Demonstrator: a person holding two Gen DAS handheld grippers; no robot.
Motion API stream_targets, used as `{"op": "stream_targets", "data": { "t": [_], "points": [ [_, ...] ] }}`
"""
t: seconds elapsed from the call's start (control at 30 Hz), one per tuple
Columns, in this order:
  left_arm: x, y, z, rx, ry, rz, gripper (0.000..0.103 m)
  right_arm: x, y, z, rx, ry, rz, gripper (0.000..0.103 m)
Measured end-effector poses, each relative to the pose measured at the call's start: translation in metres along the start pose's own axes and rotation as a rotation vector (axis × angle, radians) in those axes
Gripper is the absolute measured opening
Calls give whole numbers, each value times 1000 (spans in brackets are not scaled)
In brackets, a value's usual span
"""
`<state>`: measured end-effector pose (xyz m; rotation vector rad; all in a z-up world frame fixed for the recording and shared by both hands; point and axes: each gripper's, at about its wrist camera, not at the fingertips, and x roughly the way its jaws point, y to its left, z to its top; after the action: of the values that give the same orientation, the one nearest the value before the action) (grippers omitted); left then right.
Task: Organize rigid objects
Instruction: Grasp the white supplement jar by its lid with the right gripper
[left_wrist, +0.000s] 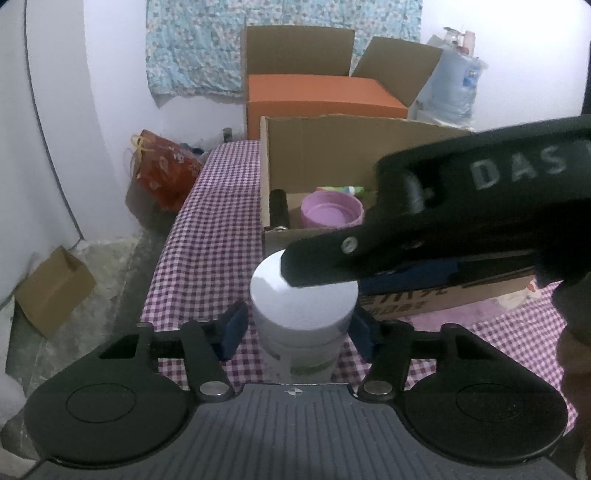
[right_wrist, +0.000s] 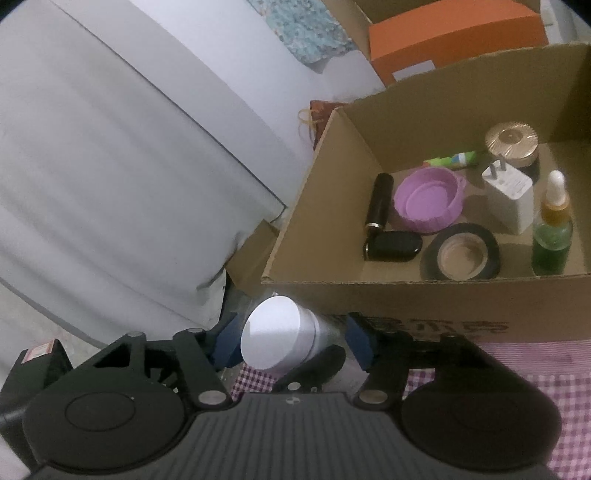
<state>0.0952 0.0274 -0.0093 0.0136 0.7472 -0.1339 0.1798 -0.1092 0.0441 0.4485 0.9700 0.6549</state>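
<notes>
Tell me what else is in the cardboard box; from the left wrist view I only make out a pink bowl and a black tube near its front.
Observer: The right wrist view looks down into the cardboard box and also shows a tape roll, a white charger plug, a green dropper bottle and a gold-lidded jar.
Operator: And has the one reaching in from my right closed yet?
Observer: No. In its own view the white jar sits between the right gripper's fingers, with a clear gap on one side.
</notes>
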Motion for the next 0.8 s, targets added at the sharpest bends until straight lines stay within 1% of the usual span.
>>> {"op": "stream_targets", "data": {
  "t": [0.03,0.27,0.6,0.8],
  "points": [
    [0,-1,0,0,0,-2,54,1,0,0,2,2,0,62],
    [1,-5,2,2,9,11,53,10,-4,0,13,14,20,46],
    [-4,-8,3,-8,20,20,53,7,-1,-3,14,16,22,46],
    [-14,-11,3,-2,6,33,53,1,6,-5,-3,6,32,46]
  ]
}}
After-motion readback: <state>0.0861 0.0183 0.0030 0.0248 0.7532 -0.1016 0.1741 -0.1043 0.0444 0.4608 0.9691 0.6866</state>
